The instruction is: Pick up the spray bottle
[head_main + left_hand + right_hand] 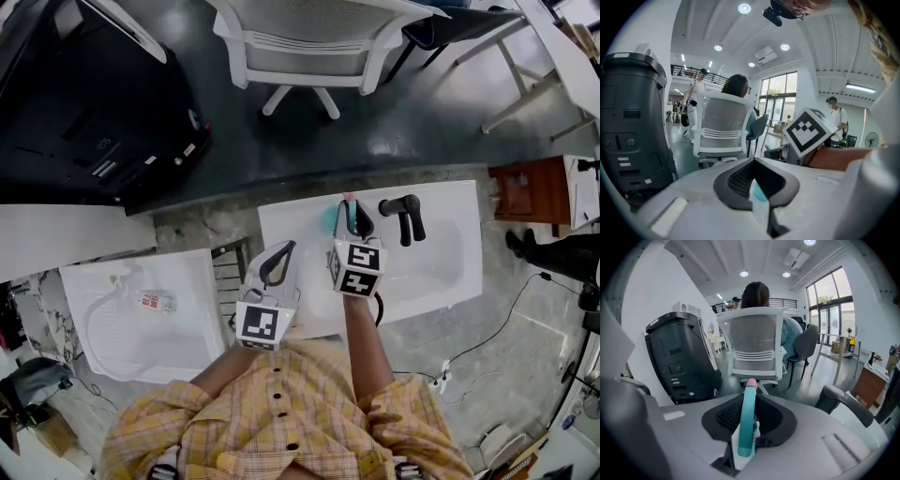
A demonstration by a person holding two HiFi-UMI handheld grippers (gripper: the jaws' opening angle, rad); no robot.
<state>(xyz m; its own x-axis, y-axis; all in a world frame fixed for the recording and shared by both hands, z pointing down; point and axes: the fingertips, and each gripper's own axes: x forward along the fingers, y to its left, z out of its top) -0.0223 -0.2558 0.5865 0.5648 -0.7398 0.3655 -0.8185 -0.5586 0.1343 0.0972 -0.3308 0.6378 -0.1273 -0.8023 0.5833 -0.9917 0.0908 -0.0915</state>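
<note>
- Holds a two-jaw gripper in each hand over a white bathtub (441,281), sleeves in yellow plaid.
- Clamps the spray bottle (341,219) with the right gripper (353,211), the jaws closed onto the teal spray head from both sides.
- In the right gripper view, shows the spray bottle (747,423) upright between the black pads (726,416), pink tip on top and white body below.
- Places the bottle near the tub's far rim, just left of the black faucet (403,217); cannot tell whether its base rests on the tub.
- Holds the left gripper (284,253) just left of the right one and nearer the body, jaws apart and clamped on nothing.
- In the left gripper view, shows only a blurred teal patch through the gap of the left gripper (757,180).
- Faces a white office chair (309,47) on the dark floor beyond the tub, with a black machine (94,103) to its left.
</note>
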